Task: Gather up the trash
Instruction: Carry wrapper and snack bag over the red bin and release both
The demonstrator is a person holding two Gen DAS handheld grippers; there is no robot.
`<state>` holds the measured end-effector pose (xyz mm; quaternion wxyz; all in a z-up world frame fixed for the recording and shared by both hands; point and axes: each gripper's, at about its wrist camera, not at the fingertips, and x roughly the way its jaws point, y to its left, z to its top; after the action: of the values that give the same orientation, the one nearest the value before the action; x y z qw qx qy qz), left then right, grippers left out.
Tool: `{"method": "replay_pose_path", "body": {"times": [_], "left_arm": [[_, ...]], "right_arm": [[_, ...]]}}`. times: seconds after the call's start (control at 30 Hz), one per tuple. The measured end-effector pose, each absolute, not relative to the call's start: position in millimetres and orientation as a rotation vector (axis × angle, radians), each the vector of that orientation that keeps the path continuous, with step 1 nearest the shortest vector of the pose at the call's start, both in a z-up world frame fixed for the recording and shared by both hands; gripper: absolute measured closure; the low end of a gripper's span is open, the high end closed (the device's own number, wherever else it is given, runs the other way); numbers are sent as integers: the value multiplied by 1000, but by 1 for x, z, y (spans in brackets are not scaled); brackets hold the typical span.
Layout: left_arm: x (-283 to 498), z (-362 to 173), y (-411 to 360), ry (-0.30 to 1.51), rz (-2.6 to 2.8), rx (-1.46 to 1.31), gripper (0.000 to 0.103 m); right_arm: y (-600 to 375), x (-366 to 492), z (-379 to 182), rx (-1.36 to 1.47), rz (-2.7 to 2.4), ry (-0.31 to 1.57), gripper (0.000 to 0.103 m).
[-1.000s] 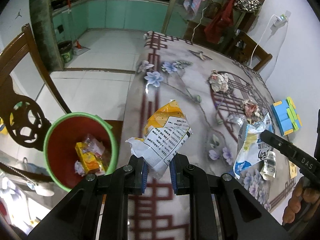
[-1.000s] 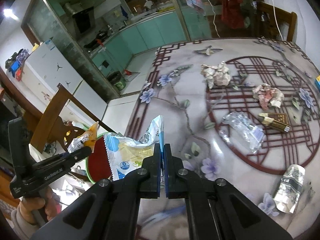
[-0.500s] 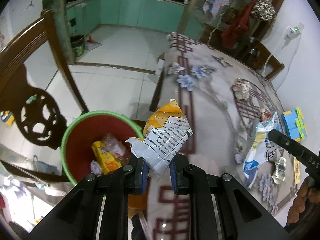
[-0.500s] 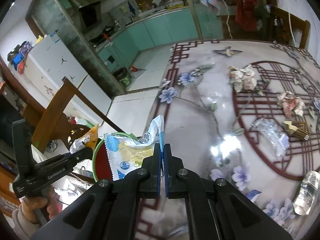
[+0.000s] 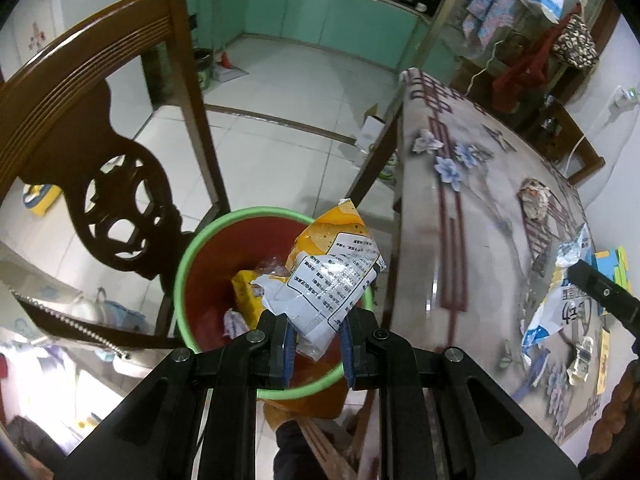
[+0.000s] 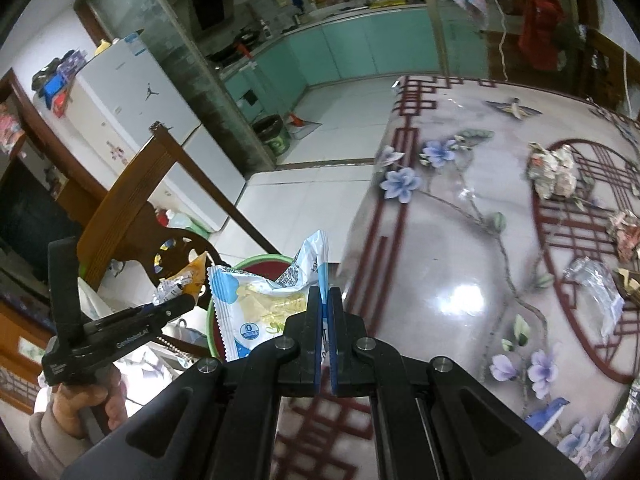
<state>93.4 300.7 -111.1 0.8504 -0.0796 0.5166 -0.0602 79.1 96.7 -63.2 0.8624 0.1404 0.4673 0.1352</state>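
My left gripper (image 5: 318, 334) is shut on a yellow and white snack wrapper (image 5: 334, 276), which hangs over the mouth of the green-rimmed red bin (image 5: 192, 264). The bin holds a yellow packet (image 5: 245, 295) and other scraps. My right gripper (image 6: 325, 312) is shut on a blue and white snack bag (image 6: 256, 306) above the table's left edge, with the bin's rim (image 6: 260, 259) just behind it. In the left wrist view that bag (image 5: 560, 300) shows at far right. The right wrist view shows the left gripper (image 6: 182, 304) at lower left with its wrapper (image 6: 180, 282).
A dark wooden chair (image 5: 96, 132) stands close behind the bin. On the flowered glossy table (image 6: 460, 248) lie crumpled paper balls (image 6: 552, 170), a clear plastic bag (image 6: 596, 294) and more wrappers (image 5: 582, 358). White tiled floor (image 5: 288, 92) stretches toward the green kitchen cabinets.
Both grippers have travelled leftward off the table toward the bin, each still clamping its wrapper. The left one's wrapper now hangs over the bin's mouth.
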Motion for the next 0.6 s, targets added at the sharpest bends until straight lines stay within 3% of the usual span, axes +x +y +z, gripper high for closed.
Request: {"method": "replay_pose_path", "body": {"times": [0.6], "left_arm": [[108, -130, 331, 1130, -92, -173, 86]], "right_arm": [[150, 114, -85, 286, 311, 1009, 101]]}}
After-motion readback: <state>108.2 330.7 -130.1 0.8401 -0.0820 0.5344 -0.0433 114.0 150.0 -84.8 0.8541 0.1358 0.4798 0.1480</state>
